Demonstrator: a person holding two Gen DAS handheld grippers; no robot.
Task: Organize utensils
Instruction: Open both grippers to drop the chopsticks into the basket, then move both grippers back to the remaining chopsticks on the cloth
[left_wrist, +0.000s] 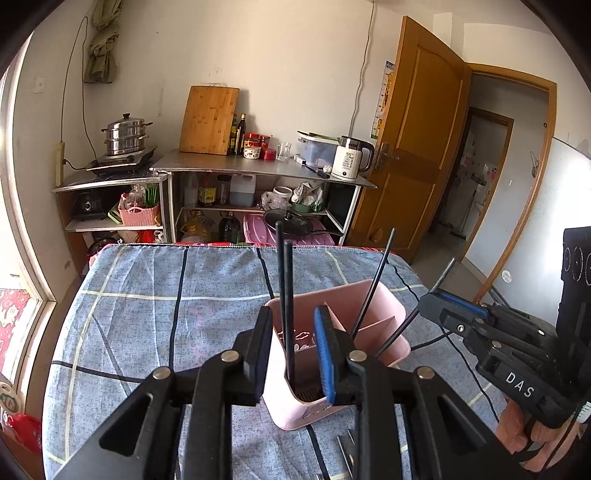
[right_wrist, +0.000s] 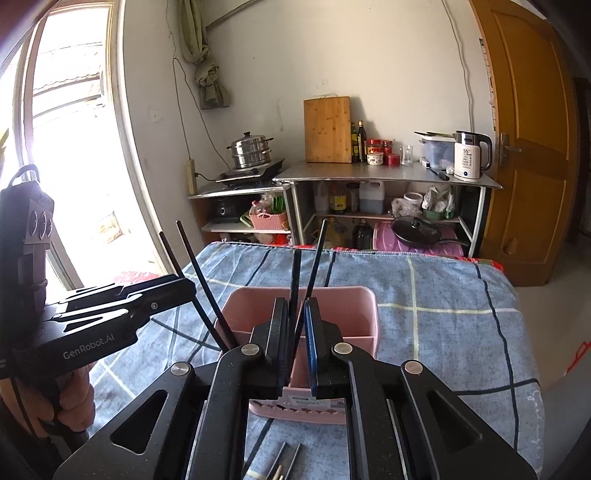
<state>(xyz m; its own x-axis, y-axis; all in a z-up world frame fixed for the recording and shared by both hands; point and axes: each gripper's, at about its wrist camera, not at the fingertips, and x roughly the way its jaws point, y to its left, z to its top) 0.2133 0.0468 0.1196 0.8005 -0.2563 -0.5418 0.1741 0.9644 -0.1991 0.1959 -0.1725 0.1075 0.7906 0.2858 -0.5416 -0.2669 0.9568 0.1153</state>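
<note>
Left wrist view: left gripper (left_wrist: 291, 347) sits low over a pink utensil caddy (left_wrist: 373, 306) on a worktop covered w/ blue plaid cloth (left_wrist: 155, 295). Jaws spread a little; two black chopsticks (left_wrist: 285, 295) stand near upright betw. them in the caddy's near-left compartment, a visible gap on each side, pads not pressing. Right gripper (left_wrist: 428, 299) enters from the right edge, a black chopstick (left_wrist: 445, 271) sticking up past its tip. Another black stick (left_wrist: 373, 284) leans in the caddy's right section, lower end hidden behind the divider. A few metal utensil ends (left_wrist: 345, 448) lie on the cloth just in front of the caddy, type unclear. Right wrist view: right gripper (right_wrist: 297, 332) right above the same caddy (right_wrist: 354, 299), jaws narrowly apart w/ a dark stick (right_wrist: 295, 280) rising betw. them; whether pads press it – can't tell. A second stick (right_wrist: 317, 254) leans to the right behind it. Left gripper (right_wrist: 177, 291) at left, a hand (right_wrist: 74, 398) on its grip, two chopsticks (right_wrist: 195, 273) slanting down into the caddy's left side. Metal utensil ends (right_wrist: 286, 458) on cloth at the bottom edge. Background: steel shelf unit (right_wrist: 388, 173) w/ kettle (right_wrist: 471, 155), cutting board (right_wrist: 327, 129), steamer pot (right_wrist: 251, 151); wooden door (right_wrist: 532, 147) at right.
</note>
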